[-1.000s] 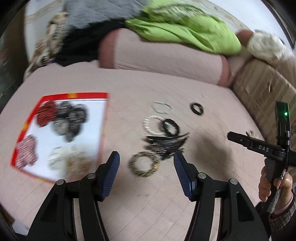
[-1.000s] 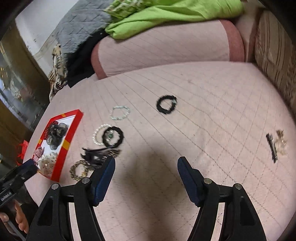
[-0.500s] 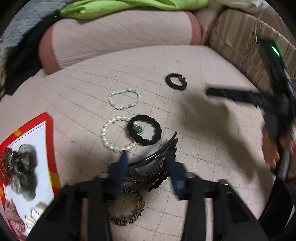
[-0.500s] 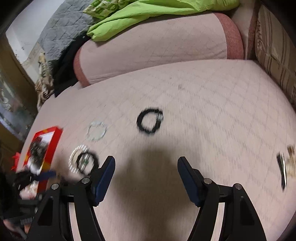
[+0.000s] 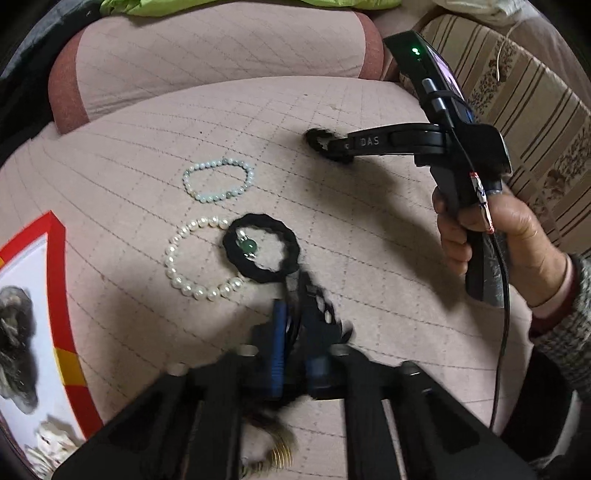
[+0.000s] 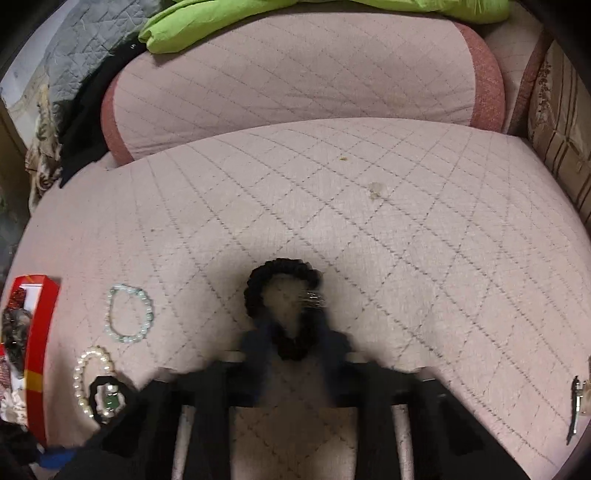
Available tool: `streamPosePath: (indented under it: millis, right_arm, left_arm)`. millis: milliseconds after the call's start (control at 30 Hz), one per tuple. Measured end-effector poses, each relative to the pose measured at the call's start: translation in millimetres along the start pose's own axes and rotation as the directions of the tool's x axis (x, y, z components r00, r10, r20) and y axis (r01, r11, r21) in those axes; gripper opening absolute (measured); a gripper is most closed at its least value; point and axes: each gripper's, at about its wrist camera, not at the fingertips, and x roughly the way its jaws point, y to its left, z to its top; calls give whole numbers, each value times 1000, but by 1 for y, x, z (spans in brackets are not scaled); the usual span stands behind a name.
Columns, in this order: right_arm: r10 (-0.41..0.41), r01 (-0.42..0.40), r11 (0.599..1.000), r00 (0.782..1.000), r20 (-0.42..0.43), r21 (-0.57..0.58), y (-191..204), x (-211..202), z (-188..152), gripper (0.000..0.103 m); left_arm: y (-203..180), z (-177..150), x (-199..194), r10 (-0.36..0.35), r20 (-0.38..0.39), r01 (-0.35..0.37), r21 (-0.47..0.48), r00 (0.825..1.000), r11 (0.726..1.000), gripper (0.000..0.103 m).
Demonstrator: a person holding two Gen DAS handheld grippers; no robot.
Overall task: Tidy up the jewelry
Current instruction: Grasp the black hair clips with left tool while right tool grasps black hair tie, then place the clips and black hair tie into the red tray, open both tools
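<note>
My left gripper (image 5: pixel 295 325) is shut on a black hair clip (image 5: pixel 317 302) low over the pink quilted cushion (image 5: pixel 332 221). Just ahead lie a black ring with a green bead (image 5: pixel 262 253), a white pearl bracelet (image 5: pixel 195 266) and a pale bead bracelet (image 5: pixel 218 181). My right gripper (image 6: pixel 295 339) is blurred, its fingers close around the near part of a black scrunchie (image 6: pixel 280 291); it also shows in the left wrist view (image 5: pixel 325 146) at that scrunchie (image 5: pixel 317 138). A red-rimmed white tray (image 5: pixel 59 295) holding scrunchies lies at the left.
A gold bangle (image 5: pixel 280 454) lies under my left gripper. A small dark clip (image 6: pixel 574 406) lies at the cushion's right edge. A pink bolster (image 6: pixel 303 81) with green cloth (image 6: pixel 221 18) lines the back; a striped cushion (image 5: pixel 535 110) stands at the right.
My left gripper dropped to the pile and shut on the black hair clip. My right gripper moved forward and down to the black scrunchie and its fingers narrowed around it.
</note>
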Motion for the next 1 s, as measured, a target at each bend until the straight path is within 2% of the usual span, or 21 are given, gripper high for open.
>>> streamPosePath:
  millis: [133,333,500,667,1000]
  right_arm:
    - [1,-1,1000,1000,20,5,0,-13,-5,7]
    - [62,-65,997,996,62,47,-8,-51,-21,7]
    - [120,-125,991,987,107,39,-5,-92,-40,8]
    - [179,-180,984,976,123,-5,19,-123,-54,8]
    - [294,-286,954,953,79,-92,93,-145,-69,8]
  left_arm:
    - [-7,-8,-7,-4,23,4,-21,1000,1000,4]
    - [-14,-18,-44,-31,98,37,-62,995,997,3]
    - [-4,-28,-84,-61,191,90,-148,980,985,3]
    - [16,-49,-127,-32,270,99,-238,962,966,3]
    - [96,-110,-184,82,367,100,-449,927,888,4]
